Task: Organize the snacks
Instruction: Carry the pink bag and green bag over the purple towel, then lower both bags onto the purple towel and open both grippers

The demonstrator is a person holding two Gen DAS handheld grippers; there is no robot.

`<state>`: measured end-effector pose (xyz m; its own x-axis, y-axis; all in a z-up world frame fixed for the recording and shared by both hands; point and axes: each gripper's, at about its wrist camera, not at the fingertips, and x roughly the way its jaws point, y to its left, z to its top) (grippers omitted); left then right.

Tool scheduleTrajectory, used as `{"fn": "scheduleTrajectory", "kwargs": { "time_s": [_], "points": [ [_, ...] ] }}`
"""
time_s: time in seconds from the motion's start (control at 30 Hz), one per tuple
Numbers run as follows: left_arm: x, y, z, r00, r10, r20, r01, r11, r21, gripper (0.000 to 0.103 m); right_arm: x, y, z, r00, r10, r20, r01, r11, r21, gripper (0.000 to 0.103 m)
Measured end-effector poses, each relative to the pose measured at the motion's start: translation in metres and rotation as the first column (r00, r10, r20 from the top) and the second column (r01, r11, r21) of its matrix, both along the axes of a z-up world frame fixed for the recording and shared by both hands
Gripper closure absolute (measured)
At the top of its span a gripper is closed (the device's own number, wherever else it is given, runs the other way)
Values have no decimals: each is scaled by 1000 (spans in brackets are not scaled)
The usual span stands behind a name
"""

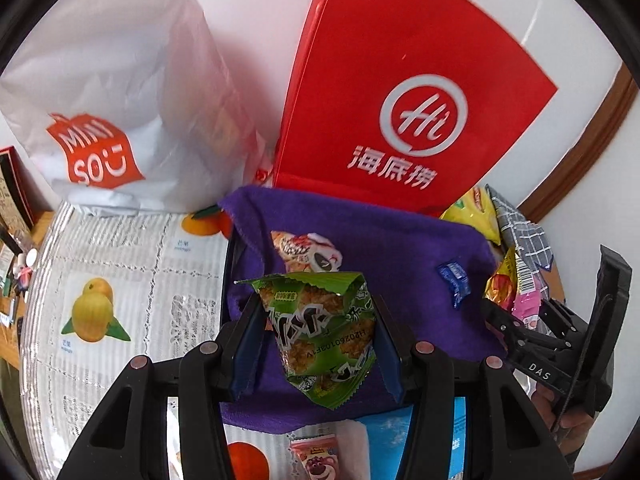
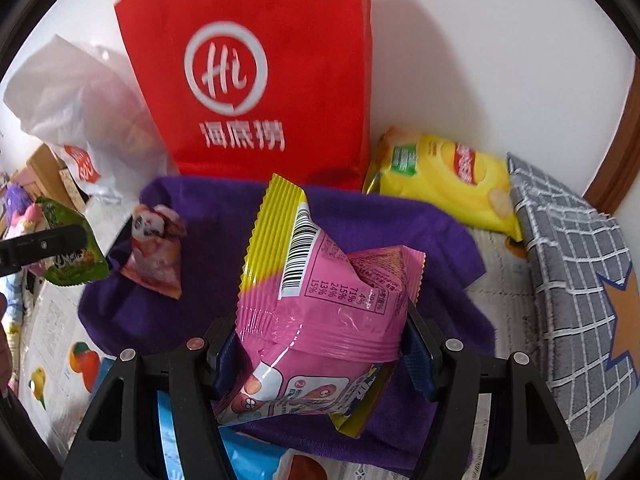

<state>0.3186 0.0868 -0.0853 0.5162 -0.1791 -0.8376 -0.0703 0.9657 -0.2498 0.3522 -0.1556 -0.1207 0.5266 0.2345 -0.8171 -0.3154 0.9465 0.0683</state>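
My left gripper [image 1: 316,320] is shut on a small green snack packet [image 1: 324,332], held above a purple cloth [image 1: 400,248] that covers a container. A small panda-print snack packet [image 1: 306,252] lies on that cloth just beyond it. My right gripper [image 2: 320,324] is shut on a pink and yellow snack bag [image 2: 320,300] over the same purple cloth [image 2: 400,232]. In the right wrist view the panda-print packet [image 2: 154,252] lies on the cloth at the left, and the green packet [image 2: 72,256] hangs in the other gripper at the far left.
A red paper bag [image 1: 400,80] and a white plastic shopping bag [image 1: 120,100] stand against the wall behind the cloth. A yellow chip bag [image 2: 444,180] and a grey checked cushion [image 2: 572,264] lie to the right. A fruit-print mat [image 1: 120,280] covers the table.
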Motion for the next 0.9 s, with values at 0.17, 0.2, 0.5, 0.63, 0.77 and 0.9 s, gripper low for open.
{"fn": "scheduleTrajectory", "kwargs": {
  "time_s": [0.17,0.2,0.5,0.63,0.77,0.9],
  "points": [
    [7,1,-13,999,-3,-39,3,1000,-2,54,6,4,-17,999,1,-37,-1,1000,-11,36],
    [8,1,-15,999,-3,-47,3,1000,0,54,7,5,-20,999,0,-42,-1,1000,-13,36],
    [13,-9,-34,993,-35,-110,37,999,15,54,12,12,-40,994,26,-103,-31,998,-46,35],
    [14,-14,-41,989,-46,-139,50,998,26,54,11,14,-41,993,32,-112,-41,996,-74,32],
    [15,-20,-47,985,-56,-164,62,998,30,54,9,19,-41,992,39,-117,-51,994,-98,30],
    [14,-28,-49,983,-69,-170,79,995,53,54,7,23,-35,994,37,-102,-47,994,-99,23]
  ]
}}
